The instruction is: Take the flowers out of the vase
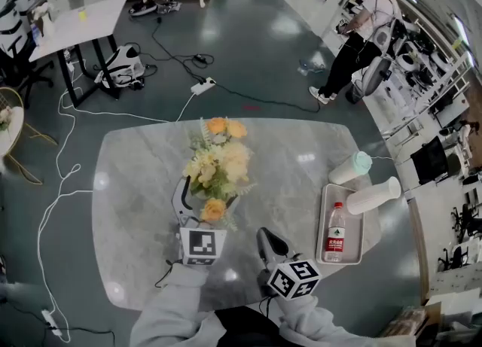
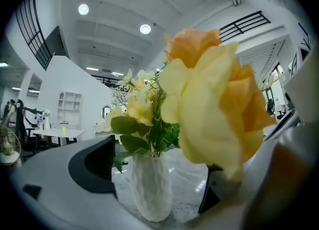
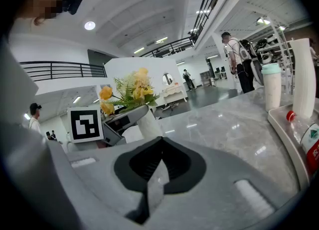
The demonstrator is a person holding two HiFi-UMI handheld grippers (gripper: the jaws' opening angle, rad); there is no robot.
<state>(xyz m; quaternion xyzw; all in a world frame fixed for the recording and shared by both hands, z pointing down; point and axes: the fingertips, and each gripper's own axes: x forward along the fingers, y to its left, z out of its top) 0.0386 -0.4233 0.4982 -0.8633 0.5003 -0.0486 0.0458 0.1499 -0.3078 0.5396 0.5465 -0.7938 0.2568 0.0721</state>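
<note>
The left gripper (image 2: pixel 155 176) stands open either side of the upright white faceted vase (image 2: pixel 149 186). The yellow-and-orange flowers (image 1: pixel 218 161) rise straight above it. The right gripper (image 3: pixel 159 146), shut and empty, hangs just beside.

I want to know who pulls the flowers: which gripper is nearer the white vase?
Left. The left gripper has open jaws flanking the white vase; the right gripper is shut, apart from it, off to its right.

Centre frame in the head view, a white ribbed vase (image 2: pixel 149 189) of yellow and orange flowers (image 1: pixel 217 161) stands on the grey marble table (image 1: pixel 135 187). It sits between the jaws of the left gripper (image 1: pixel 202 210), seemingly untouched. At right, a white rectangular tray (image 1: pixel 352 246) holds a clear plastic water bottle (image 1: pixel 336 234) below a tall white cylinder (image 1: pixel 373 195). A green-lidded white cup (image 1: pixel 351 168) stands just above the tray.
</note>
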